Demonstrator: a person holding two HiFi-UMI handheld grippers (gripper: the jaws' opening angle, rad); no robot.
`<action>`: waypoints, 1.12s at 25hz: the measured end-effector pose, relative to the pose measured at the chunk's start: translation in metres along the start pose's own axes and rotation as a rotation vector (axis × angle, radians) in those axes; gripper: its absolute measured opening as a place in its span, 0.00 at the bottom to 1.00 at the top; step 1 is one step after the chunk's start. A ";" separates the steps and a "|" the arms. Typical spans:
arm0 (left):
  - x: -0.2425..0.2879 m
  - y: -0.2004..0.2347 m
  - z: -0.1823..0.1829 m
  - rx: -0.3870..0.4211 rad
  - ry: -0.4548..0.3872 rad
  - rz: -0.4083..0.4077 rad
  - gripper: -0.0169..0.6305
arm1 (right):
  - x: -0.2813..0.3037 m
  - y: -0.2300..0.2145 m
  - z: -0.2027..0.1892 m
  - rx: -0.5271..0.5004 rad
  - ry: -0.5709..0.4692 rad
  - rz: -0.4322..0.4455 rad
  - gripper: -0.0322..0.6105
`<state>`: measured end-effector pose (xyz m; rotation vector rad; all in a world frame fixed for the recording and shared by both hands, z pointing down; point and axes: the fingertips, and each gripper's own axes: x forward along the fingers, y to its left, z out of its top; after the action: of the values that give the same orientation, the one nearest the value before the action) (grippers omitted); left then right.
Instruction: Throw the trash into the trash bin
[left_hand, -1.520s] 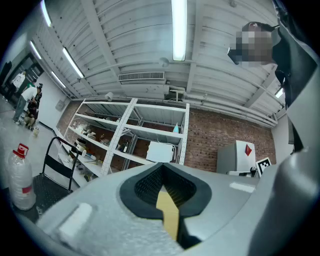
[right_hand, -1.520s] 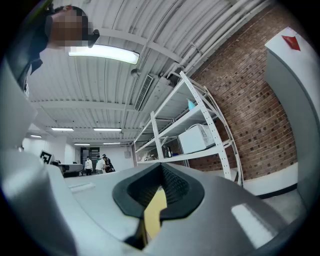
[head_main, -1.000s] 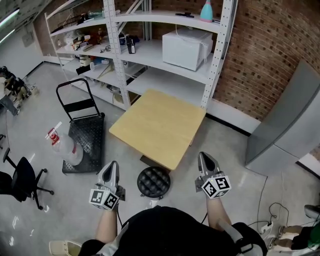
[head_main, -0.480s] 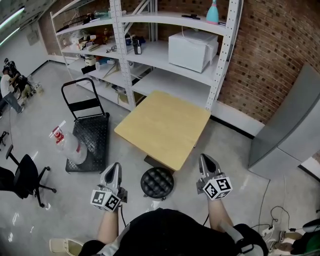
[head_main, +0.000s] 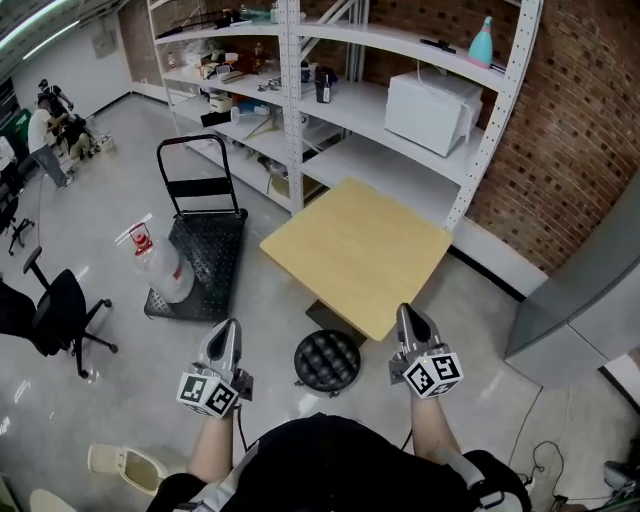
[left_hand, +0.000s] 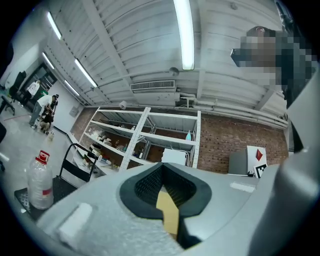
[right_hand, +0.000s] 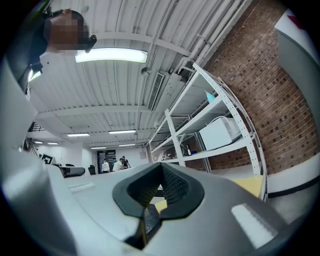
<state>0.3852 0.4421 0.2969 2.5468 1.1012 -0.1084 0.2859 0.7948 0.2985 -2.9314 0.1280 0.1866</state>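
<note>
Both grippers are held low in front of the person, side by side, and nothing is in either. In the head view my left gripper (head_main: 222, 338) is shut and points toward the floor beside a black round stool (head_main: 327, 361). My right gripper (head_main: 408, 320) is shut too, with its tip near the front corner of the wooden table (head_main: 358, 250). A clear plastic bottle (head_main: 163, 270) with a red label leans at the edge of a black platform cart (head_main: 205, 250); the left gripper view shows the bottle (left_hand: 39, 181) as well. I cannot make out a trash bin.
A white metal shelf rack (head_main: 300, 120) with a white box (head_main: 432, 108) runs along the brick wall. A grey cabinet (head_main: 590, 300) stands at the right. A black office chair (head_main: 55, 315) and people (head_main: 45, 135) are at the far left. A pale object (head_main: 125, 466) lies on the floor near the person.
The whole scene has slid right and down in the head view: cart, bottle and table sit further right, and people at the far left have come into sight. Both grippers stay shut.
</note>
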 end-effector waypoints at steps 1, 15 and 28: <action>-0.006 0.007 0.002 0.004 -0.002 0.012 0.03 | 0.006 0.007 -0.003 0.004 0.004 0.011 0.06; -0.121 0.109 0.057 0.043 -0.089 0.265 0.03 | 0.097 0.136 -0.040 0.088 0.030 0.258 0.06; -0.250 0.158 0.087 0.057 -0.191 0.530 0.03 | 0.157 0.284 -0.107 0.114 0.166 0.569 0.06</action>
<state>0.3317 0.1392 0.3155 2.7159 0.3381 -0.2397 0.4256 0.4838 0.3259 -2.7143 0.9611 0.0145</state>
